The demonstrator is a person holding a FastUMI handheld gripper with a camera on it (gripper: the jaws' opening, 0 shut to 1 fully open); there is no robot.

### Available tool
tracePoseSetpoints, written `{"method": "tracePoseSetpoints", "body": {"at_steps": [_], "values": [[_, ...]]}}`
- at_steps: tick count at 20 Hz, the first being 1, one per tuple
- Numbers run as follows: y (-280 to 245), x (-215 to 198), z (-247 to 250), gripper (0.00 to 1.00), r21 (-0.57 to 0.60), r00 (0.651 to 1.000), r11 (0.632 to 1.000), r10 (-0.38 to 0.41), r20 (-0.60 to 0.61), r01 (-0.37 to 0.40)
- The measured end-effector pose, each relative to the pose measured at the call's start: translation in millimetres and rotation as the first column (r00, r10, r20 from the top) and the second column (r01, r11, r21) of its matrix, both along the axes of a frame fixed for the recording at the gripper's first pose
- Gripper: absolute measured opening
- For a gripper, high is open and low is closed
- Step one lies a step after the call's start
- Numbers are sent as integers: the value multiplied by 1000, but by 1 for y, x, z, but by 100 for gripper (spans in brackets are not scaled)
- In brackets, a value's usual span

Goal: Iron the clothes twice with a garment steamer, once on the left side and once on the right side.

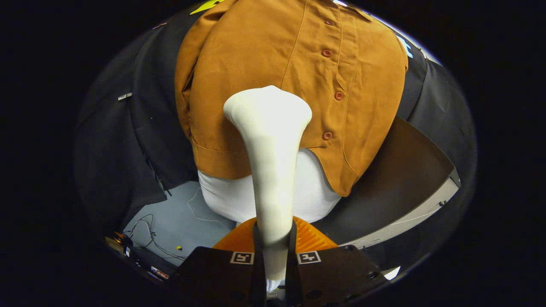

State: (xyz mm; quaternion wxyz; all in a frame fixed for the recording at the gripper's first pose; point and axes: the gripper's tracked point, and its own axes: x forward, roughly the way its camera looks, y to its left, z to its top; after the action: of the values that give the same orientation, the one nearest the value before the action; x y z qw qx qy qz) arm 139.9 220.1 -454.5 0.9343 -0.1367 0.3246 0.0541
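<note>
Garment steamer (271, 153) — a pale, cream-white wand — stands up between the fingers (273, 256), its slim handle clamped on both sides by them and its broad, rounded head rising well beyond them. The head lies over the lower front of the shirt (264, 55), just to the side of the button placket; whether it actually touches the cloth cannot be told from this angle.

That shirt is a rust-orange, button-front piece with a row of matching round buttons (338, 95) running down its middle seam. It is dressed on a white mannequin torso (226, 196), whose bare lower part shows beneath the curved hem on either side of the steamer's handle. One short sleeve hangs at the far side of the shirt against the dark booth wall.

Just ahead of the fingers, behind the handle, sits a ribbed orange part (309, 238) shaped like a fan. Two small square black-and-white markers (242, 258) sit on the gripper body, one on each side of the handle.

Below the torso lies a grey floor (179, 221) with thin cables (149, 238) trailing across it. On the other side a dark curved panel (405, 179) with a pale edge sweeps behind the shirt's hem.
</note>
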Motion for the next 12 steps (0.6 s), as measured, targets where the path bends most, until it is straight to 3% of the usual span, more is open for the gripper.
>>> {"method": "tracePoseSetpoints", "body": {"at_steps": [12], "values": [[-28, -17, 116, 21, 88, 986, 996, 7, 166, -22]]}}
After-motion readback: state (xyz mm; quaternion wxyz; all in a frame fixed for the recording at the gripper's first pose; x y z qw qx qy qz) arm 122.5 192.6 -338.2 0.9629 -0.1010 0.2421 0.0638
